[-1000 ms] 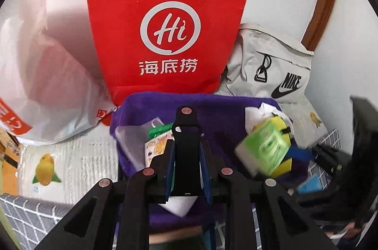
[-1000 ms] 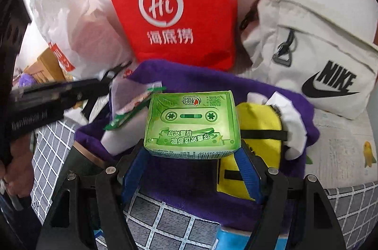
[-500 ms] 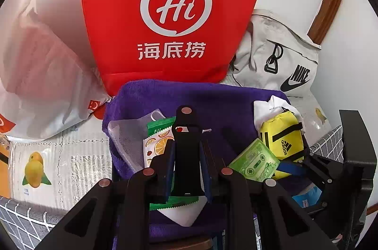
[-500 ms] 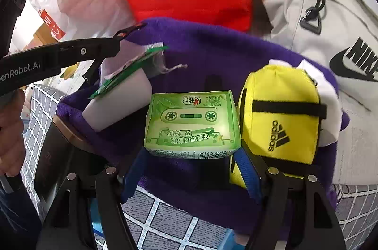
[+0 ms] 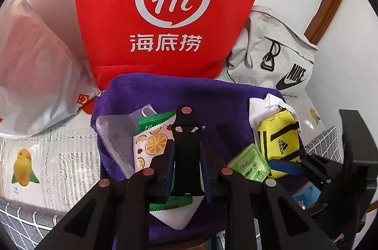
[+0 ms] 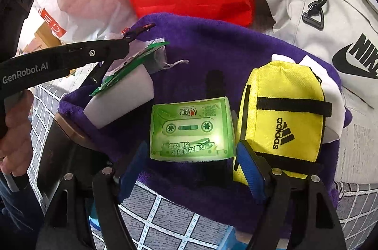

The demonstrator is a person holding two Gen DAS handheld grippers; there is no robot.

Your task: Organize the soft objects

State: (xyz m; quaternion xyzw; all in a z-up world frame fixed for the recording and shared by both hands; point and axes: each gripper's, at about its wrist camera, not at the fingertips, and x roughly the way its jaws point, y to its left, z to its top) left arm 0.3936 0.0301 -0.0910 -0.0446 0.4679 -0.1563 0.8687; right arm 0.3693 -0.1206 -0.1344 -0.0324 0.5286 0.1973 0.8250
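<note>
Green tissue pack [image 6: 192,129] down on the purple towel [image 6: 212,49], just beside the yellow pouch [image 6: 281,117]. Right gripper [image 6: 189,162] just easing wider, pads off it. Left gripper [image 5: 186,167] clamped on black clip [image 5: 186,155], over the towel's snack packet [image 5: 151,141].

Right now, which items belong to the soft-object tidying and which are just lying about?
In the job: green tissue pack, yellow Adidas pouch, fruit-print packet, mesh pouch, purple towel.

Lying about: red bag, Nike bag, white plastic bag.
</note>
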